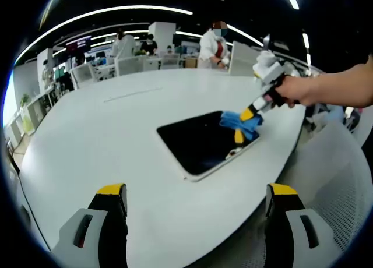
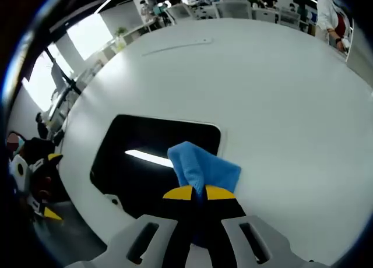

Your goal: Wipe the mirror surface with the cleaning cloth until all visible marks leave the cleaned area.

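1. The white table is a broad, rounded work surface that carries every task item.
2. The mirror lies flat on the table near its edge. The glass is dark and reflects a ceiling light in the right gripper view. Judge it rigid, slippery and fragile: apply even pressure and do not lever against its edge.
3. The left gripper hangs above the table short of the mirror, its jaws wide apart and empty.
4. The right gripper has its jaws closed together on the cleaning cloth, which rests on the mirror's corner.
5. The cloth is blue, soft and light. Judge a bunched fold the best grip point, leaving loose fabric to contact the glass.
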### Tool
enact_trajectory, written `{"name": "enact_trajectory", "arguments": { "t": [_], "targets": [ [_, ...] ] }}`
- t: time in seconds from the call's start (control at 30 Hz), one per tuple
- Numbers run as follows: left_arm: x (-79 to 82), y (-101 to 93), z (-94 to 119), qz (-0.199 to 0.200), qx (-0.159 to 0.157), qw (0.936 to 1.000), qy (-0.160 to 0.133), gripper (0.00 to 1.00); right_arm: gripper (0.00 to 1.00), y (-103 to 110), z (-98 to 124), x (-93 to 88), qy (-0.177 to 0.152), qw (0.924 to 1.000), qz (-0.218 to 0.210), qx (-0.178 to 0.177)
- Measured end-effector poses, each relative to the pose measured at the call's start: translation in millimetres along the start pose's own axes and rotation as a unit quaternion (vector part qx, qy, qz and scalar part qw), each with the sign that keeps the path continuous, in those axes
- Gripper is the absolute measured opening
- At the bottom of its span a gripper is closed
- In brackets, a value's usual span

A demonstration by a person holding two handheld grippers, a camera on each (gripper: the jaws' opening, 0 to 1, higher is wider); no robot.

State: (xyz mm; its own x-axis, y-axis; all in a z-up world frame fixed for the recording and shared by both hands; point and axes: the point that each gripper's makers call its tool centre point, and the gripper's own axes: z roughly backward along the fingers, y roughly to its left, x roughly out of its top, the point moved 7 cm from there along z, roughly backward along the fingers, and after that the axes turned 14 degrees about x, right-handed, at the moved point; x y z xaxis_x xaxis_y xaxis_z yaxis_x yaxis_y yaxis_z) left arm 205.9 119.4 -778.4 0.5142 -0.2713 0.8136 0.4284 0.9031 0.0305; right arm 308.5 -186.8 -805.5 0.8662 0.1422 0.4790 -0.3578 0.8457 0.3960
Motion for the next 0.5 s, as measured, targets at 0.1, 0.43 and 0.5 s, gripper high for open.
{"name": "enact_trajectory", "arguments": {
  "t": [0.1,0.43,0.5],
  "targets": [
    [-0.8,-0.2,0,0.01,-0.003,0.9999,0.001,0.99,0.01,1,2,-5.0,0.001,1.0,-0.003,0.003],
    [-1.0,-0.9,0,0.008,-0.003,1.0,0.003,0.99,0.01,5,8,-18.7,0.001,0.9998,-0.018,0.004],
    [-1.0,-0.7,-1,0.008,-0.004,1.0,0.003,0.99,0.01,4,9,-19.4,-0.002,0.9998,-0.017,-0.004]
  ]
}}
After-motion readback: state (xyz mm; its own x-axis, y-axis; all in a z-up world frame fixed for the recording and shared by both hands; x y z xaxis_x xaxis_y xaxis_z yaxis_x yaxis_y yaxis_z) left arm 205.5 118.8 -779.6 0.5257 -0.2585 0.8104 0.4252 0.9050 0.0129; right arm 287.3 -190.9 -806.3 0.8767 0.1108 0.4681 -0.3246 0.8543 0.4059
